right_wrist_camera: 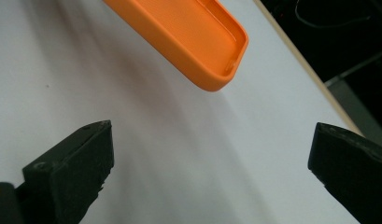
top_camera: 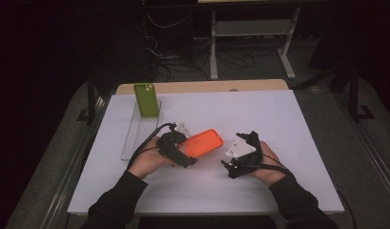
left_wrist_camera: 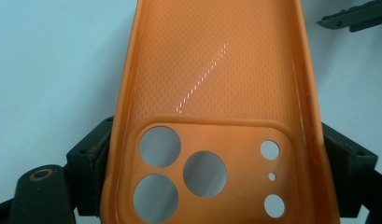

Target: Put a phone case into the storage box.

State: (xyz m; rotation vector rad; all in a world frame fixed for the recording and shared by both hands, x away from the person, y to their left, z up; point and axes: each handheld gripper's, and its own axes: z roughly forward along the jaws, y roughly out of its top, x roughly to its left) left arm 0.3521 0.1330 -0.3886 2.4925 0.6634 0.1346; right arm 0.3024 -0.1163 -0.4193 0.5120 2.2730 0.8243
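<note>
Holding: left claw (left_wrist_camera: 212,186) pinches orange case (left_wrist_camera: 216,93) at its camera-hole end.
Feel: light, bendy, smooth; grip the side walls.
Right claw (right_wrist_camera: 209,172): spread wide, case at its 12 o'clock.

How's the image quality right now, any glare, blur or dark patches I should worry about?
High view: the white table is lit evenly, the room behind is nearly black, and detail is soft. Left gripper view: a bright streak of glare runs across the inside of the orange case, yet its texture and camera holes stay sharp. Right gripper view: the near fingers are slightly soft, and faint diagonal shadows cross the table.
</note>
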